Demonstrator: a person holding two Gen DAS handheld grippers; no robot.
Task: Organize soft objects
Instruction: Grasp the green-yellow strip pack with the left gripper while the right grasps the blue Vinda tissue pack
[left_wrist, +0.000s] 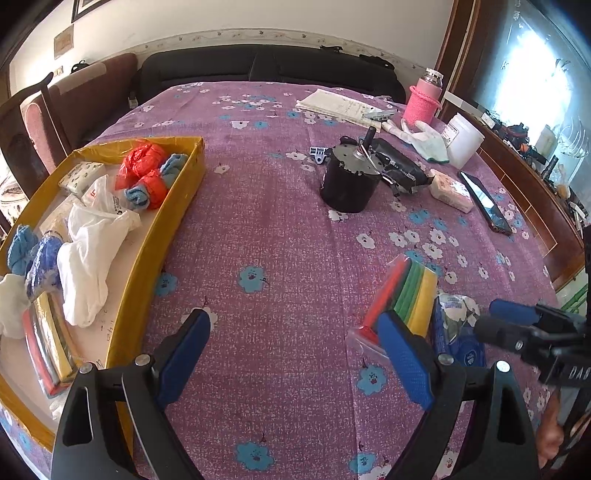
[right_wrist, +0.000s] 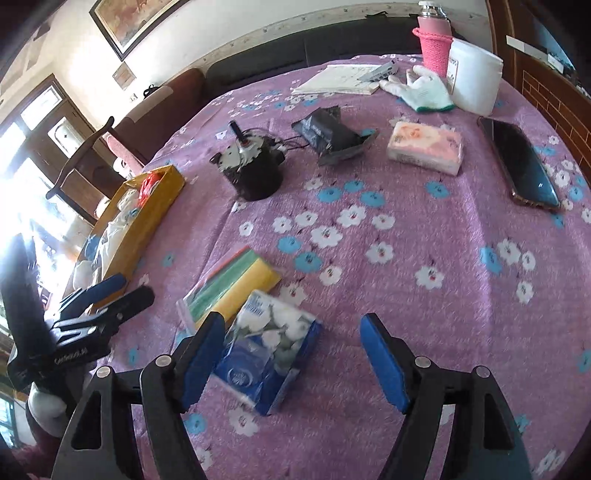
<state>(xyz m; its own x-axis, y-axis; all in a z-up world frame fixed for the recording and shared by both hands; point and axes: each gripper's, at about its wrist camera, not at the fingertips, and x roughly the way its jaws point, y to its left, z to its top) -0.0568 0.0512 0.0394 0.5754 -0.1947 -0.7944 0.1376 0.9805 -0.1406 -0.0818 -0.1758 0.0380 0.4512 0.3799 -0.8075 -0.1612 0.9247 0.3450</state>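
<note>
- On the near part of the purple flowered tablecloth (right_wrist: 424, 236), the blue-and-white tissue pack (right_wrist: 271, 350) lay flat, touching the bag of coloured sponge cloths (right_wrist: 236, 282) on its far left side.
- The right gripper (right_wrist: 291, 363) hung just over the tissue pack, its fingers spread wide and holding nothing; the left pad stood at the pack's near left edge, while the right pad stood well clear over bare cloth.
- The left gripper (left_wrist: 295, 350) was also spread and empty, over bare cloth between the yellow box (left_wrist: 155, 236) and the sponge bag, its right pad close to the bag's near corner.
- The yellow box at the left already held soft things: red bags, blue cloths, a white plastic bag (left_wrist: 94, 251) and another sponge pack.
- Risk: the right gripper sat off-centre to the pack, so closing there would likely catch only one edge, and the slick wrapper could slip or swing out.
- Risk: the pack touched the sponge bag, so a low left pad might pinch or drag the bag along.
- Risk: the two grippers were near each other, so a carry toward the box could knock them together.
- Risk: the box looked crowded, so a drop might perch on the rim.
- Writing: the right gripper's body showed white letters, "DAS" being all I could read; the print on the tissue pack, the pink tissue pack (right_wrist: 424, 147) and the white jar (right_wrist: 474, 79) was too blurred to read.
</note>
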